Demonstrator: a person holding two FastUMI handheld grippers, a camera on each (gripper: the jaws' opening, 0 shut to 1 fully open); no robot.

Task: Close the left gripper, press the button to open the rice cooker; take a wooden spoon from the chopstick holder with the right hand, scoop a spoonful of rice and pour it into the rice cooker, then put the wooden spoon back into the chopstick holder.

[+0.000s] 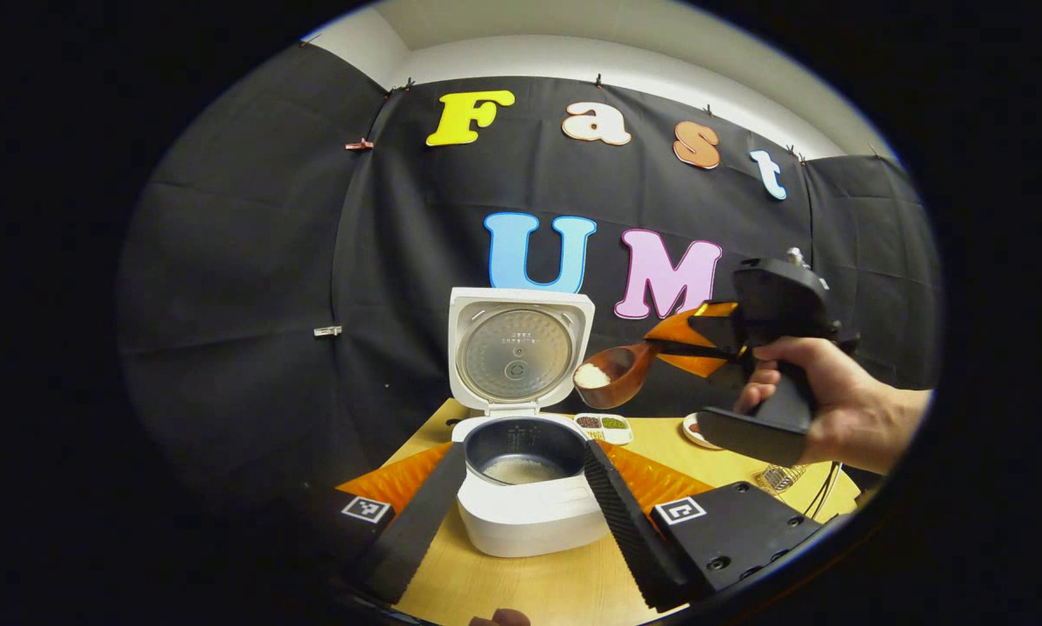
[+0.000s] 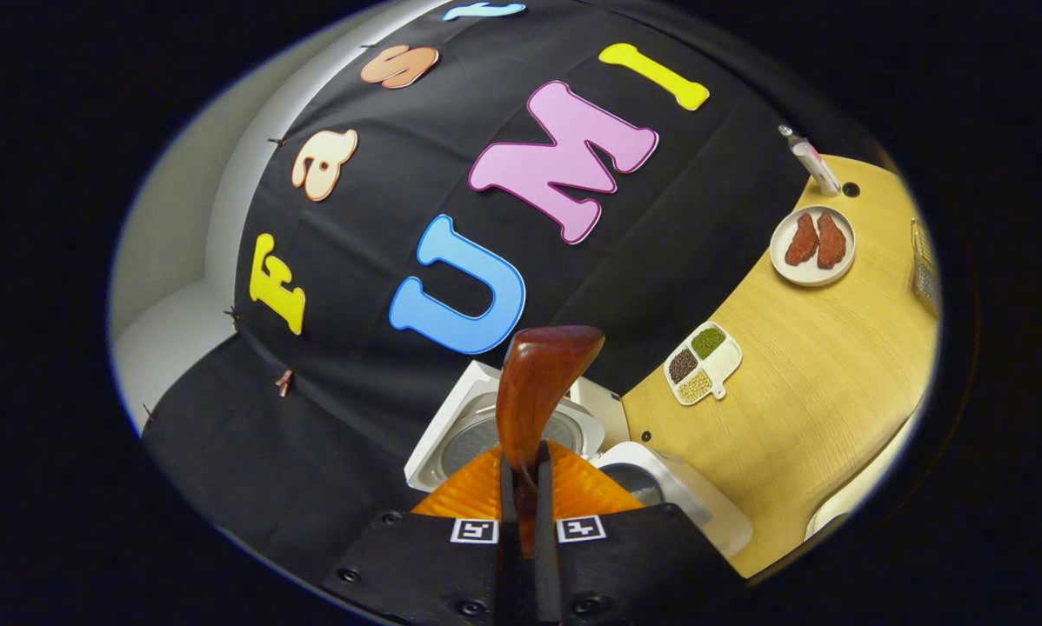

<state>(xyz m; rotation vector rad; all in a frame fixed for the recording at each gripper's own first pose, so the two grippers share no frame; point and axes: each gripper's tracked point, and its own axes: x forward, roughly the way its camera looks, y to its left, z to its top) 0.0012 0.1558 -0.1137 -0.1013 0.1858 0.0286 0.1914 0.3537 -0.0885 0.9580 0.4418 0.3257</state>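
Black cloth backs a pale wooden tabletop (image 1: pixel 556 582). White rice cooker (image 1: pixel 530 509) stands on it, lid (image 1: pixel 521 352) swung upright behind the dark inner pot (image 1: pixel 525 448); a thin pale layer lies on the pot floor, too dim to identify. Left gripper (image 1: pixel 521 509) sits in front of the cooker, jaws wide apart, one finger either side of its body; contact cannot be judged. Right gripper (image 1: pixel 704 343), held by a hand (image 1: pixel 834 409), hangs above and right of the cooker, jaws clamped on the wooden spoon (image 1: pixel 617 374) handle. Handle mostly hidden between the fingers. Spoon's long axis runs roughly level, bowl toward the lid, white rice (image 1: pixel 592 376) heaped inside. Right gripper view shows the spoon's back only. Divided dish (image 2: pixel 702 362) of grains and a plate (image 2: pixel 812 246) lie beyond the cooker.
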